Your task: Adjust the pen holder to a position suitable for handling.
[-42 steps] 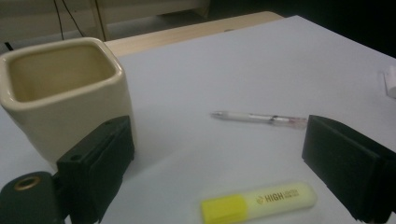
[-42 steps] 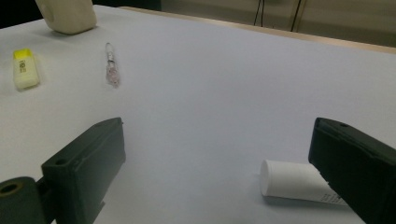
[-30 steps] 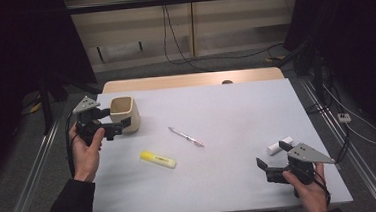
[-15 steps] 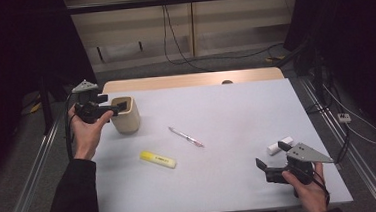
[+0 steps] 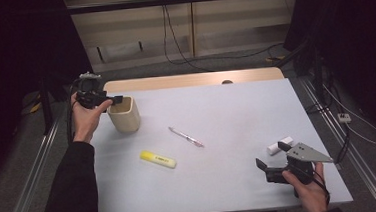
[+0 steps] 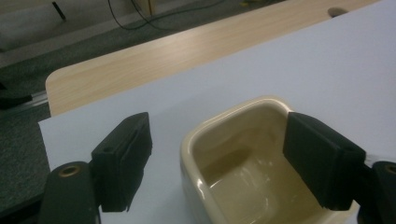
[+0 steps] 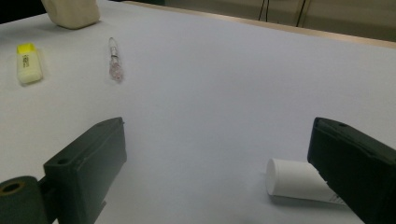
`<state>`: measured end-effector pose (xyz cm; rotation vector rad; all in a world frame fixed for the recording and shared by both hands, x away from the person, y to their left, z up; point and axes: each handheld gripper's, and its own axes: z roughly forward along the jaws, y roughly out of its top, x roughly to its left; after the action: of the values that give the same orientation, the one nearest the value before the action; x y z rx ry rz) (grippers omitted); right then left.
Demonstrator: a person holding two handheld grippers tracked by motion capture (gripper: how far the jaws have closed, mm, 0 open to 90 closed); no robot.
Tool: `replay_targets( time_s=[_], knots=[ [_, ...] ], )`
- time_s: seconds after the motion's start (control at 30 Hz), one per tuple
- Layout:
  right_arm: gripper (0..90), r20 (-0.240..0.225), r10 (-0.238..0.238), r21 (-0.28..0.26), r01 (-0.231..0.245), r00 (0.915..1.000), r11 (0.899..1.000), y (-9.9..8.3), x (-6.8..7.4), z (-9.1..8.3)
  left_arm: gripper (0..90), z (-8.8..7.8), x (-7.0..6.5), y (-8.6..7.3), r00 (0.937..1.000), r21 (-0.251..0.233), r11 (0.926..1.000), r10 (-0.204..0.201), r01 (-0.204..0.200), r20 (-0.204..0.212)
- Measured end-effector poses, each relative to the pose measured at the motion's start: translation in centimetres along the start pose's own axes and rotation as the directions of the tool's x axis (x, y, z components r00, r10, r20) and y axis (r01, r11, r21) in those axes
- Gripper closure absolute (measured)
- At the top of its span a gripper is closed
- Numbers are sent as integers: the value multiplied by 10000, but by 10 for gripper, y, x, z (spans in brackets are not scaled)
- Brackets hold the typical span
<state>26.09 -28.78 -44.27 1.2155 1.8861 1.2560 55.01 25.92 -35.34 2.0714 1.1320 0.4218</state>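
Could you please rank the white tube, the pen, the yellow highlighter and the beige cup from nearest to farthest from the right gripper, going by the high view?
From the right gripper:
1. White tube, just beyond it near the table's right edge.
2. Pen, mid-table.
3. Yellow highlighter, left of centre.
4. Beige cup, far left corner, at the left gripper.

white table (image 5: pixel 236 107); cup (image 5: pixel 124 115), highlighter (image 5: pixel 158 159), pen (image 5: pixel 186 136), eraser (image 5: pixel 279 145) on it
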Motion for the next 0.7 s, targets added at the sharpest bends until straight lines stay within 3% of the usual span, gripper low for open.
replay_targets(
  time_s=[0.2,0.3,0.43,0.53,0.63,0.7],
  knots=[
    [44,-82,-19,43,19,10000,10000,0,0,1,347,11,6,-3,9994,816,9962,308,-295,-156],
    [44,-90,-29,40,29,10000,10000,0,1,1,358,14,11,-5,10000,844,9964,20,-24,46],
    [45,-75,-45,62,45,10000,10000,0,1,1,466,22,15,-6,9993,819,9964,-245,221,287],
    [44,-80,-33,82,34,10000,10000,0,0,2,509,27,15,-5,9986,919,9957,-121,73,521],
    [44,-48,16,77,-16,10000,10000,0,0,1,630,28,15,-5,9971,1001,9948,102,-178,758],
    [44,-50,22,88,-22,10000,10000,0,0,1,642,27,16,-6,9967,1059,9939,240,-322,778]
  ],
)
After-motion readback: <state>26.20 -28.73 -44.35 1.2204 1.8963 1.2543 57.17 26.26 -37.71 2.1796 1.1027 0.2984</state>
